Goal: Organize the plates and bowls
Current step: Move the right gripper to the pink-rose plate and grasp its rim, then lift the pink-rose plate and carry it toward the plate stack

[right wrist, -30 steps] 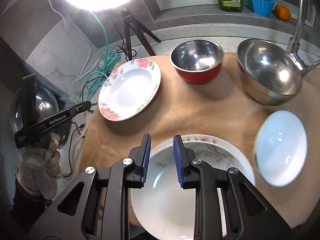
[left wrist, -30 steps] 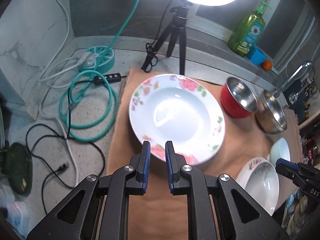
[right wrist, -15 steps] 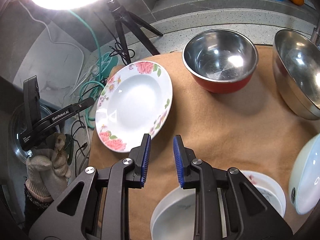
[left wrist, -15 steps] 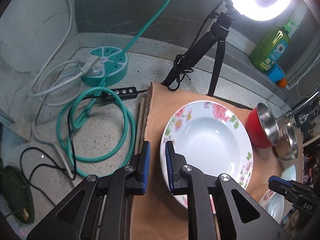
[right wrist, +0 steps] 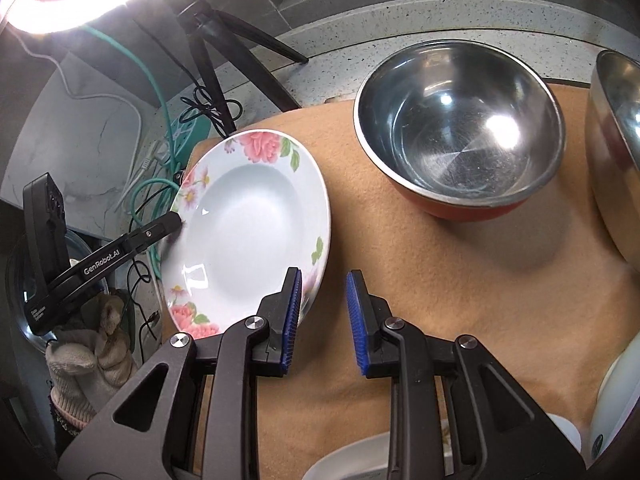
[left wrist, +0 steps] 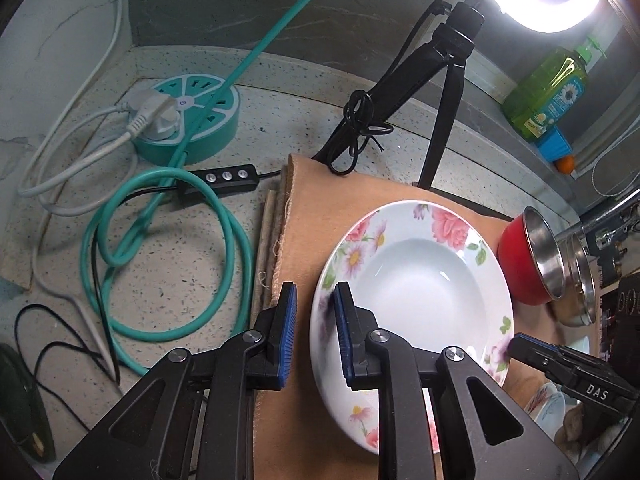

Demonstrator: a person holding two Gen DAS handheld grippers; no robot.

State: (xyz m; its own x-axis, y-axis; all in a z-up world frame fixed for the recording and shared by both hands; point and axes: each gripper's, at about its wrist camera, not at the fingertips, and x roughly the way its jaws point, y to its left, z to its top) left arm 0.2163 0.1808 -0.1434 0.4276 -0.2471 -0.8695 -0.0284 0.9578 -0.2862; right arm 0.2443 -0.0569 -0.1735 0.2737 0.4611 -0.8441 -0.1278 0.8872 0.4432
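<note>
— Tongs check: left tongs (left wrist: pixel 315 334) gape slightly, straddling the near-left rim of the flowered plate (left wrist: pixel 416 292), pads not pressing.
— And right tongs (right wrist: pixel 322 318)?
— Parted too, empty, straddling the plate's opposite rim. Plate lies on the tan cloth (right wrist: pixel 460 280), left of the red bowl (right wrist: pixel 460 128).

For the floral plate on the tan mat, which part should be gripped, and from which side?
Grip the floral plate by its wide, flat flowered rim, since the sunken centre gives the jaws nothing to close on. Come from its outer edges: the left gripper already straddles the rim on the cable side, and the right gripper sits open by the opposite edge.
</note>
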